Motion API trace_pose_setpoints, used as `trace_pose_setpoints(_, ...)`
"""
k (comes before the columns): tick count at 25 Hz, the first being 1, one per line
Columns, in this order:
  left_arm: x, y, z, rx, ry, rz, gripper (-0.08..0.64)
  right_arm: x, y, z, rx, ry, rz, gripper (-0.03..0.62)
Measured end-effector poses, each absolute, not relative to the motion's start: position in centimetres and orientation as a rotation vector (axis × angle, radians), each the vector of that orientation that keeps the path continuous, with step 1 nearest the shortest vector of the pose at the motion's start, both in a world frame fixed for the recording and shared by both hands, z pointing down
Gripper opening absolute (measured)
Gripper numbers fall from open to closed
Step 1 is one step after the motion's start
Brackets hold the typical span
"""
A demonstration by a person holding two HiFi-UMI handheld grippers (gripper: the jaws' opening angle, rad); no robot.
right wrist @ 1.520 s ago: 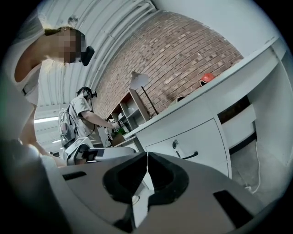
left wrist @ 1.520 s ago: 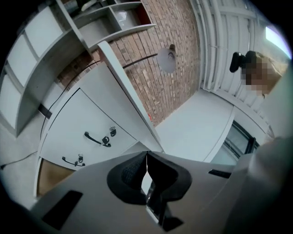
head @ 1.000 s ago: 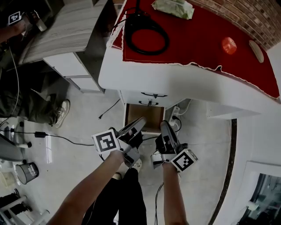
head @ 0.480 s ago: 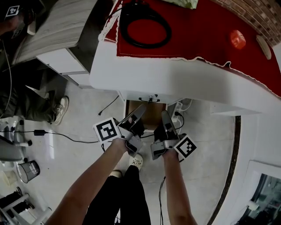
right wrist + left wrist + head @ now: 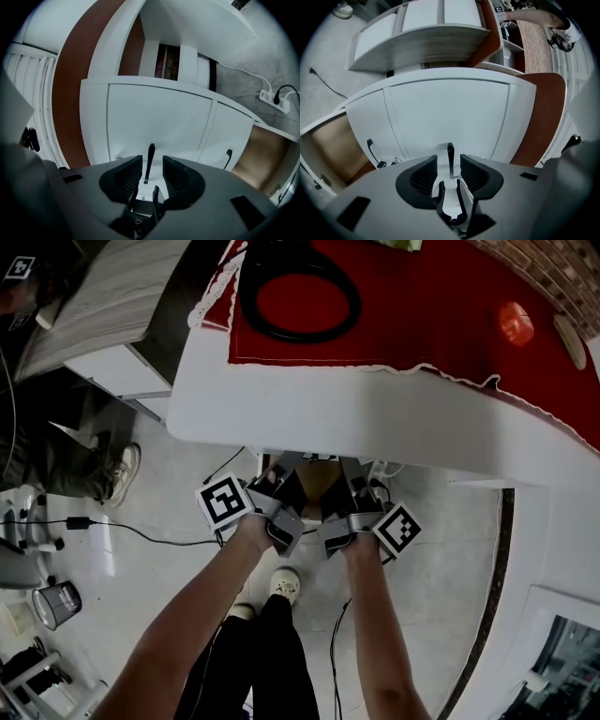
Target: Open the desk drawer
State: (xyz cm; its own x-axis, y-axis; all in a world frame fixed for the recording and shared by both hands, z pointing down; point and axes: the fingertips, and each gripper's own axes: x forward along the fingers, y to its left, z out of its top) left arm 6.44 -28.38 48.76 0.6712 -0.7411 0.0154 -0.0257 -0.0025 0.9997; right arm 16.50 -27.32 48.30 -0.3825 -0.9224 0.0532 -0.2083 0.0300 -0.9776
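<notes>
The white desk hides most of its drawers in the head view. Both gripper views face the white drawer front. Its thin black handle stands in the gap of each gripper. My left gripper and right gripper sit side by side under the desk edge. Their jaws have just been opening. The ribbed pads flank the handle without pressing on it. A lower drawer with its own black handle stands pulled out, brown inside.
A red cloth covers the desk top, with a black cable coil and an orange round thing on it. A power strip lies on the floor. Another person sits at far left. A small bin stands nearby.
Both grippers moved up the picture, from in front of the open lower drawer to under the desk edge. Their jaws went from shut to spread.
</notes>
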Motion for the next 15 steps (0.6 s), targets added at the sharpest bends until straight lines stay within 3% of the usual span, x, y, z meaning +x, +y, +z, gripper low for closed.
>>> trace_pose_setpoints(8,7.4,-30.0,49.0,1.591,-0.671,-0.561,0.115,15.6,-29.3,48.8,-1.174,1.667,-1.427,0.113)
trace_pose_setpoints(11,7.6,-30.1,48.5,1.613,-0.647,-0.563,0.059,15.3,-29.3,48.3,-1.12,1.624,-1.411,0.05)
trace_pose_setpoints(15,7.8,-30.0,48.5,1.595,-0.629,-0.575,0.051,15.4,-29.2,48.2,-1.13,1.601,-1.39,0.046)
